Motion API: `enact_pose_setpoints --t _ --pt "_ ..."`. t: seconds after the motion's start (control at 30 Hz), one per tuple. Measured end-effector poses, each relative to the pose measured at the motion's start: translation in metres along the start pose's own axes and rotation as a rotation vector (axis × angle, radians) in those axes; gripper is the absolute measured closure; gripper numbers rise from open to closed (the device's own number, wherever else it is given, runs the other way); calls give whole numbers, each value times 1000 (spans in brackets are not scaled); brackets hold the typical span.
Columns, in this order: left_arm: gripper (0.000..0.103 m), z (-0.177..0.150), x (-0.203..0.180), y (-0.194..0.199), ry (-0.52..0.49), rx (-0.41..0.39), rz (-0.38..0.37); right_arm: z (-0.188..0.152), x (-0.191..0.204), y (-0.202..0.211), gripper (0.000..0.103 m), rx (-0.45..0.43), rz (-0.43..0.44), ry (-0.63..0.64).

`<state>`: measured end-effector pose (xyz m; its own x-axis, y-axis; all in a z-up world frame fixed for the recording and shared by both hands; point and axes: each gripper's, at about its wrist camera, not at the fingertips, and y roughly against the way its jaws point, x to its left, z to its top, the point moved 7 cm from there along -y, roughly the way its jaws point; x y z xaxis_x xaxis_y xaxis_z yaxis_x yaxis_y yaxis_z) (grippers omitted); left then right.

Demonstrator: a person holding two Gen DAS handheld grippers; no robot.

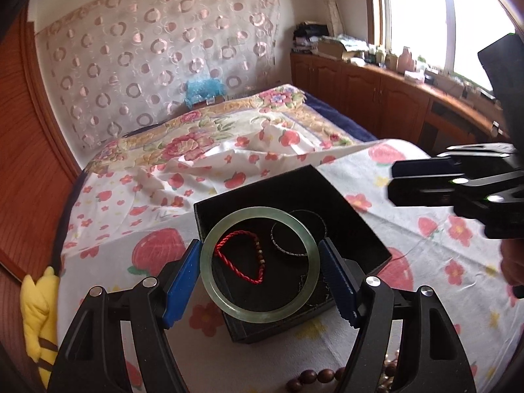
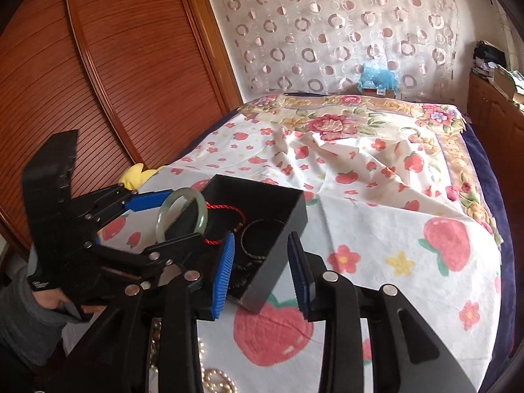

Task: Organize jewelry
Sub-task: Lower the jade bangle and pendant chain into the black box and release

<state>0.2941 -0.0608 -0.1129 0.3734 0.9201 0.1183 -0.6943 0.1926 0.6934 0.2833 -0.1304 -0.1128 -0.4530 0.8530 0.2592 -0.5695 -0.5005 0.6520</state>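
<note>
Dark wooden beads [image 1: 314, 378] lie at the bottom of the frame on the strawberry-print sheet [image 1: 409, 235]. Just above, the left gripper [image 1: 260, 270] clamps its ribbed blue jaws on a smooth, pale-green jade bangle [image 1: 260, 265], held over the square black box [image 1: 353, 226], where a twisted red cord bracelet [image 1: 240, 255] lies. At centre right, the right gripper [image 2: 262, 273] has its jaws parted, straddling the box's wall.

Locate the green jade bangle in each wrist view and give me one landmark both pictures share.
Left wrist view: the green jade bangle sits low in the centre, clamped between the left gripper fingers, over the black box.
Right wrist view: the bangle is left of centre, at the box's left edge, held by that same gripper.
Shared landmark: the red cord bracelet inside the box.
</note>
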Motion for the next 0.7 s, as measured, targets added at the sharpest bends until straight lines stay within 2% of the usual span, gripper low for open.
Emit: enact_pose_setpoints --t 0.33,0.43,0.7 --pt "33 -1 -4 -5 0 17 5 -18 -10 17 63 -9 -37 -1" --pt "26 1 -3 -1 2 0 9 -23 -8 22 63 -12 -42 5" --pt "26 -8 0 32 48 -54 -7 -45 17 34 62 -15 -58 53"
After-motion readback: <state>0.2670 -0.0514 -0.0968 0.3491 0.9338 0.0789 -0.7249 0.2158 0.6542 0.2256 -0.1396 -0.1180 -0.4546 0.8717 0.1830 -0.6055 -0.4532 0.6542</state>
